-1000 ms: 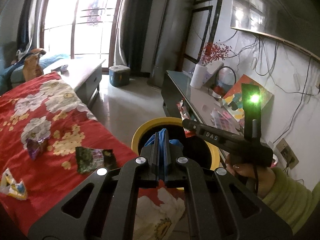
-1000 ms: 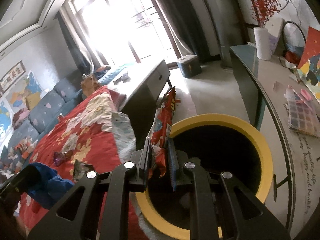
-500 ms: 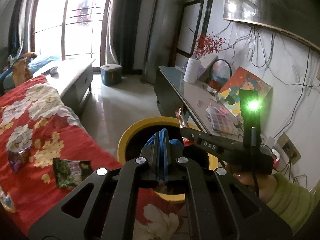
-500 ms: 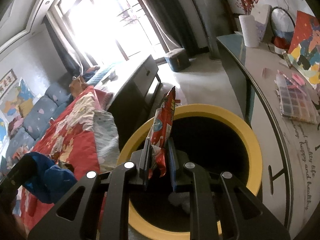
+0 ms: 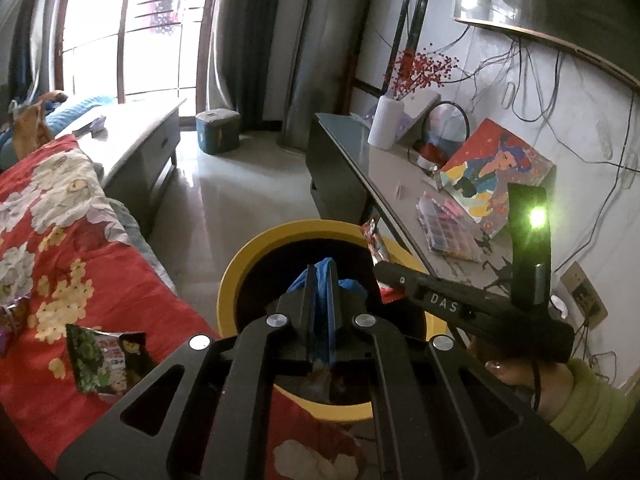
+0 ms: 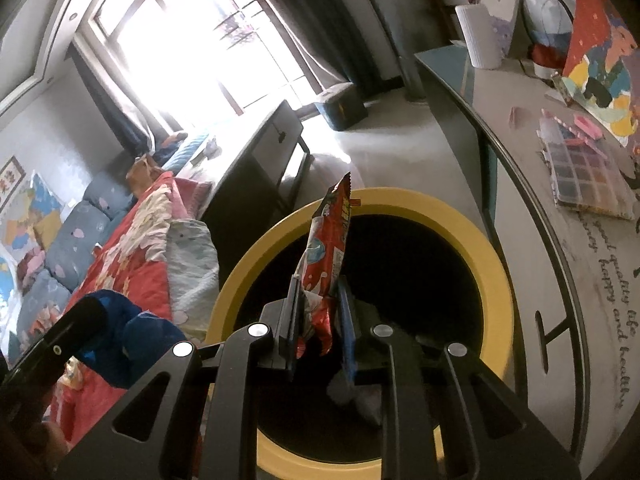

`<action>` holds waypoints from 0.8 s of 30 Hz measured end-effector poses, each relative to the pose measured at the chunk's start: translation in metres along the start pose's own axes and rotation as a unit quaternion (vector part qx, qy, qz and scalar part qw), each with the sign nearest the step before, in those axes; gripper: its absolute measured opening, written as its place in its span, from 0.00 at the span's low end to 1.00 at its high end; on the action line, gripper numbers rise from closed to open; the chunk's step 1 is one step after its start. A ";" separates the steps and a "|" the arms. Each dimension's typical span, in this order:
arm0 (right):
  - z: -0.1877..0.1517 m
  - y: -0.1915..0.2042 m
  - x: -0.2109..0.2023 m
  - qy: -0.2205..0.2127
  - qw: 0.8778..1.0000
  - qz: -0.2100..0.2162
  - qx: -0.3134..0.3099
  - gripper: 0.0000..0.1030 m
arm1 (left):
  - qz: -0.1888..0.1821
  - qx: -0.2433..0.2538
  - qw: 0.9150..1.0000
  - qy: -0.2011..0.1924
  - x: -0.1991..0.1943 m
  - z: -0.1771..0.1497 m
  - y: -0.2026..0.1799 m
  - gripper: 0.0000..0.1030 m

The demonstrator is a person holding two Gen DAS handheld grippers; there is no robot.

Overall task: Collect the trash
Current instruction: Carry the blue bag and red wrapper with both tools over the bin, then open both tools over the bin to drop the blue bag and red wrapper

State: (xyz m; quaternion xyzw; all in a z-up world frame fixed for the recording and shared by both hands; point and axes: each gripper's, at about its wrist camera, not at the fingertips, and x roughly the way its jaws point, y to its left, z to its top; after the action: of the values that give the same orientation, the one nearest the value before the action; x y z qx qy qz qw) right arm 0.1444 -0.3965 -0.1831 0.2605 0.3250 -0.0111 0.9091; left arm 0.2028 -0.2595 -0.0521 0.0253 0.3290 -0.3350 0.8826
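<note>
Left wrist view, nearest: left hand-held gripper [image 5: 320, 300] at 6 o'clock, jaws clamped tight on a crumpled blue wrapper [image 5: 326, 280] that pokes up between the fingers. Directly beyond, at centre: yellow-rimmed bin [image 5: 248, 264] with a dark inside, standing on the floor between a bed at 9 o'clock and a dark tabletop [image 5: 360, 160] at 2 o'clock. At 4 o'clock: right hand-held gripper [image 5: 378, 268] reaching in over the bin's right rim, green light glowing on its upright post, held by a hand [image 5: 504, 364] in a green sleeve. At 8 o'clock, on the red floral bedspread [image 5: 60, 360]: a green snack wrapper [image 5: 104, 364] lying flat, and a purple wrapper [image 5: 12, 320] at the left edge. Farther at 2 o'clock on the tabletop: bead box, colourful painting, white vase with red berries. Farthest, at 11 o'clock: bright window and dark curtains.

Right wrist view, nearest: right hand-held gripper [image 6: 320, 304] at 6 o'clock, jaws opening a little, a red snack packet [image 6: 328, 248] standing upright between them; left finger against it, gap at the right finger. Packet directly above the bin's [image 6: 496, 272] dark mouth. At 8 o'clock: left hand-held gripper with the blue wrapper [image 6: 132, 340] bunched at its tip.
</note>
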 end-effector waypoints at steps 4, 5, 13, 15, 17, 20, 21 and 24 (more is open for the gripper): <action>0.000 -0.003 0.001 0.002 1.000 -0.004 0.004 0.24 | -0.004 -0.005 1.000 -0.003 -0.001 0.001 0.000 0.06; 0.001 -0.004 0.001 0.001 1.000 -0.006 0.005 0.26 | -0.005 -0.006 1.000 -0.005 -0.001 0.001 0.000 0.18; 0.004 -0.006 -0.007 -0.016 1.000 -0.024 0.002 0.49 | -0.015 -0.021 0.999 -0.030 -0.019 0.003 0.003 0.61; 0.004 -0.005 -0.009 -0.020 0.999 -0.029 0.000 0.49 | -0.014 -0.025 0.999 -0.034 -0.022 0.003 0.003 0.70; 0.005 -0.002 -0.010 -0.021 0.999 -0.028 -0.005 0.54 | -0.012 -0.030 0.999 -0.039 -0.025 0.003 0.004 0.80; 0.005 0.002 -0.011 -0.025 0.999 -0.033 -0.010 0.59 | -0.007 -0.039 0.998 -0.045 -0.032 0.002 0.009 0.89; 0.004 0.003 -0.011 -0.024 0.999 -0.034 -0.012 0.60 | -0.007 -0.042 0.998 -0.046 -0.033 0.002 0.009 0.89; 0.004 0.007 -0.011 -0.026 0.999 -0.041 -0.016 0.65 | 0.000 -0.054 0.997 -0.051 -0.040 0.001 0.016 0.89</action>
State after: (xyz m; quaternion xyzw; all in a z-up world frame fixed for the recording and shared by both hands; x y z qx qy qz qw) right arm 0.1390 -0.3943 -0.1707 0.2315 0.3121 -0.0501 0.9201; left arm 0.1906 -0.2237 -0.0305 -0.0394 0.3014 -0.3179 0.8981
